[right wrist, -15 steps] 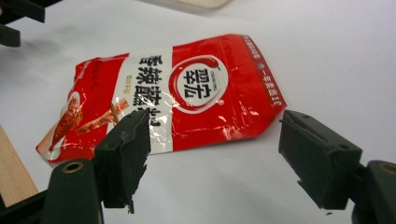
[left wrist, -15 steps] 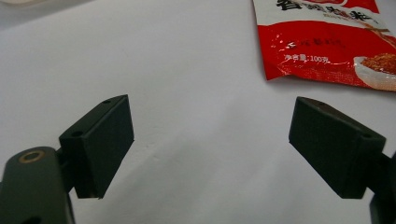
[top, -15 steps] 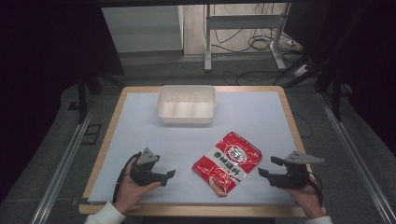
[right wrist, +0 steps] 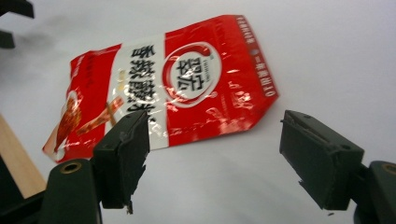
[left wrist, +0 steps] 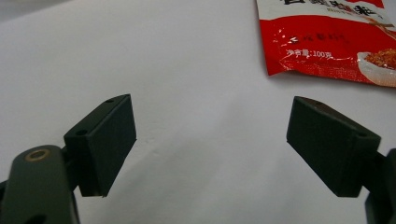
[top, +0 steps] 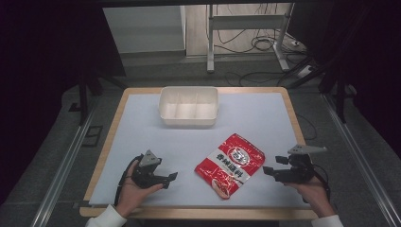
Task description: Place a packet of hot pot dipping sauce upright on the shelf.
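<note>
1. Snack packet (top: 230, 164), red and white with printed characters, lies flat on the white desk (top: 142, 137), near its front edge and between the two tongs, touching neither.
2. Right tongs (top: 267, 170) sit just to the right of the packet, level and pointing left at its right edge. In the right gripper view the two black jaws stand wide apart with nothing between them but bare desk; the packet (right wrist: 173, 93) lies just beyond the jaw tips, its nearest corner close to the gap.
3. Right hand (top: 309, 189) comes in from the bottom right, wrapped around the tongs' body from below, with a white sleeve at the picture's edge and a grey three-cornered plate on top of the tongs.
4. Left tongs (top: 170, 178) rest low over the desk to the left of the packet, pointing right toward it. In the left gripper view the jaws are also wide open and empty, and the packet's (left wrist: 327, 42) lower end shows farther off at the upper right, apart from the jaws.
5. Left hand (top: 137, 187) enters from the bottom left, palm up under the tongs, fingers curled around them.
6. White tray (top: 189, 118) with compartments stands farther back at the middle of the desk, well apart from the packet and both tongs.
</note>
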### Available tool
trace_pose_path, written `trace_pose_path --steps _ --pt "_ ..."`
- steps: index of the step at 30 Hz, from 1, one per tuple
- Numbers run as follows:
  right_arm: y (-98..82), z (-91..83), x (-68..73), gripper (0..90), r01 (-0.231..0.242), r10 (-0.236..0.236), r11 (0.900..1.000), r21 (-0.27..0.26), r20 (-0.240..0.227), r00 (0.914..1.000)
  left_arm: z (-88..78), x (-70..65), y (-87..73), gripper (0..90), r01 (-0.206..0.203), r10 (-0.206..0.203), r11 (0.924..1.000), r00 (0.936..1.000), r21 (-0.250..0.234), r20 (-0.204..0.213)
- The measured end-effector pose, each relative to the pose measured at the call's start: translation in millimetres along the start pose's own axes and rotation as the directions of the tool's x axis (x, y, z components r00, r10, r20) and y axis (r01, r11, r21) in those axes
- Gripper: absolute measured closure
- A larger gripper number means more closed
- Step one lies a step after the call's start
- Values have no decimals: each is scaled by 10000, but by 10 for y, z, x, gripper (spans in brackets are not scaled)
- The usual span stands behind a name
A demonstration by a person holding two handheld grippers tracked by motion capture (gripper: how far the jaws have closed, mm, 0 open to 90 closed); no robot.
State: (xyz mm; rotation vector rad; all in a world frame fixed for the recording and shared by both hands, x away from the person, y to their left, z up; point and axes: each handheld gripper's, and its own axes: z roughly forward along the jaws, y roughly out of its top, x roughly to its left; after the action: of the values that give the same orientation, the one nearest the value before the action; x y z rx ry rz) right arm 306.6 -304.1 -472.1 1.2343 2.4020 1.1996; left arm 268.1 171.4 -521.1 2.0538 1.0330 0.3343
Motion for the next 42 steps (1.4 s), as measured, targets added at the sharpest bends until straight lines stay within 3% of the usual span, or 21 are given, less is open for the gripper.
trace_pose_path --steps 4,10,16,25,42 --pt "192 64 -110 239 -206 203 9992 336 100 9997 4 -6 -5 152 -108 109 9999 9999 49 -30" --pt "394 298 -186 240 -297 271 9939 1059 256 9993 4 4 -10 156 -155 155 9999 9999 38 -32" --pt "481 545 -268 252 -683 626 9811 1810 371 9973 -15 -13 -2 160 -366 363 9991 9992 -202 -191" --pt "592 832 -383 295 -967 962 9704 2211 132 9953 -13 -15 -5 160 -350 346 9993 9991 -159 -238" --pt "577 956 -433 380 -1036 1135 9591 2635 -226 9933 -7 -4 -10 160 -299 298 9995 9994 -85 -171"
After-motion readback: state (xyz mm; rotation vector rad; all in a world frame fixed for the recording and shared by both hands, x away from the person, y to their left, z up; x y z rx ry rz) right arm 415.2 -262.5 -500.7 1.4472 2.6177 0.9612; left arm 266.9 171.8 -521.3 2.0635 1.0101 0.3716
